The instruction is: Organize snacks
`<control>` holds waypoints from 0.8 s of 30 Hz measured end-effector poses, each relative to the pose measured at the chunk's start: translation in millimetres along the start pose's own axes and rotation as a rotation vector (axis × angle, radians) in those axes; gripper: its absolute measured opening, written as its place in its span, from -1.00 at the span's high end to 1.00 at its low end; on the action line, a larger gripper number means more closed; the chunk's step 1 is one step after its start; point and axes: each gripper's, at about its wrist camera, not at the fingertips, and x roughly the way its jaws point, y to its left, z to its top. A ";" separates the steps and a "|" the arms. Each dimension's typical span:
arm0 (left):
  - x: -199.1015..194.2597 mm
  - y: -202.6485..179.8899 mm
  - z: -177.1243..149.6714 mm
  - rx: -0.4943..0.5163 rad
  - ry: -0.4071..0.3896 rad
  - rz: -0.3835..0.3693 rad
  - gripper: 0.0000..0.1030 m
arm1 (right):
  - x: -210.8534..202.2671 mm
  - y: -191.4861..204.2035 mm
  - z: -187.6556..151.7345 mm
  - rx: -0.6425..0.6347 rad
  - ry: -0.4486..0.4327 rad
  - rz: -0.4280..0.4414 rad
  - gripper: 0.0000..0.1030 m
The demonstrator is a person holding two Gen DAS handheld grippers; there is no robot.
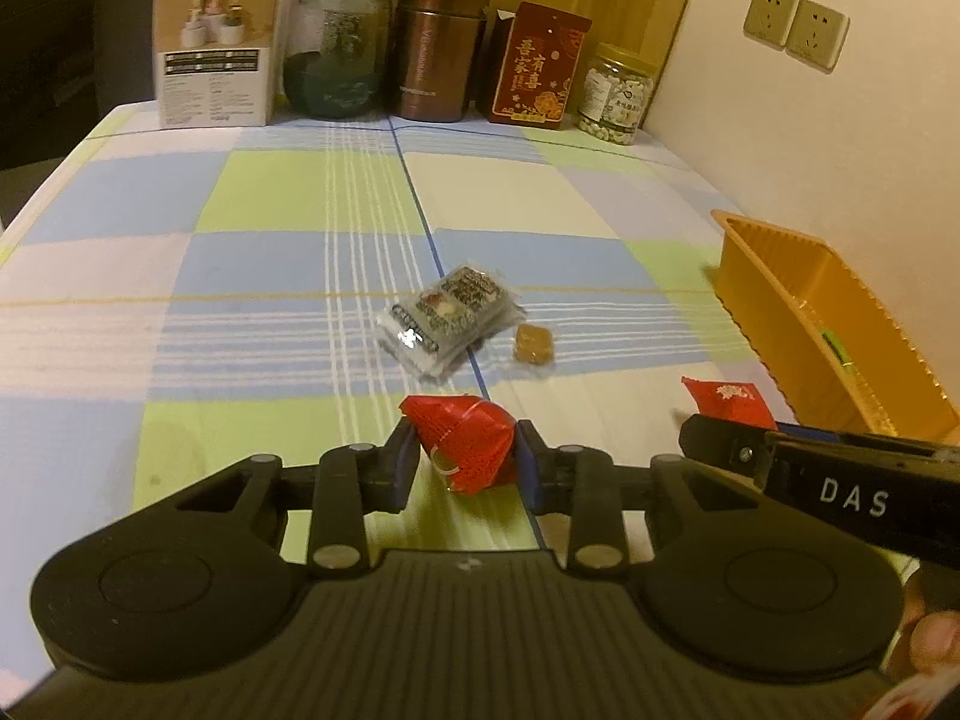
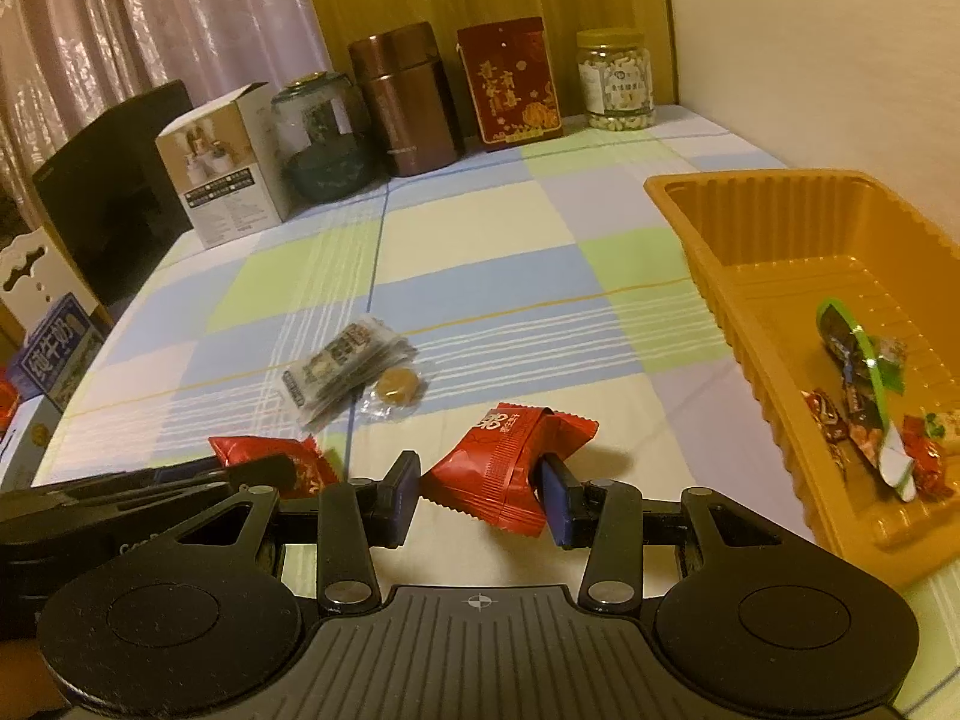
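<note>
home: curtains (image 2: 150, 30), checked tablecloth (image 2: 480, 252)

Tray (image 2: 708, 222) sitting right on table (image 2: 480, 210) | wrapped snacks (image 2: 864, 420) lying in tray | snack stack (image 2: 348, 366) lying centre | jars (image 2: 615, 81) standing behind

Bare tablecloth (image 2: 480, 228) ahead; tray wall (image 2: 744, 324) blocks right, jars (image 2: 408, 102) line back

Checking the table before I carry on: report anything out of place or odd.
Two snacks lie loose on the checked cloth, outside the orange tray: a grey packet and a small wrapped brown candy beside it. Nothing looks spilled or damaged.
</note>
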 end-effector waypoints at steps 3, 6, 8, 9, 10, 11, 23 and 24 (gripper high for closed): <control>-15.5 -2.3 -2.8 -0.030 -0.005 0.009 0.42 | -13.1 3.1 -5.1 -0.005 -0.001 0.008 0.17; -32.8 -4.7 -4.3 -0.047 -0.021 0.015 0.42 | -27.1 4.5 -9.5 -0.004 -0.004 0.014 0.17; -44.0 -7.2 -5.9 -0.050 -0.029 0.021 0.42 | -35.7 5.5 -12.6 -0.007 -0.008 0.016 0.17; -48.3 -8.1 -6.5 -0.052 -0.030 0.023 0.42 | -40.4 5.7 -14.0 -0.006 -0.009 0.017 0.17; -53.9 -9.0 -7.7 -0.056 -0.033 0.025 0.42 | -44.0 5.8 -15.1 -0.005 -0.011 0.017 0.17; -58.4 -9.7 -8.6 -0.059 -0.035 0.026 0.42 | -48.5 6.2 -15.9 -0.005 -0.015 0.018 0.17; -114.5 -27.8 -18.4 -0.065 -0.071 0.041 0.42 | -98.7 11.6 -22.7 -0.022 -0.055 0.027 0.17; -117.9 -28.9 -18.7 -0.065 -0.074 0.043 0.42 | -102.3 12.5 -23.2 -0.024 -0.058 0.029 0.17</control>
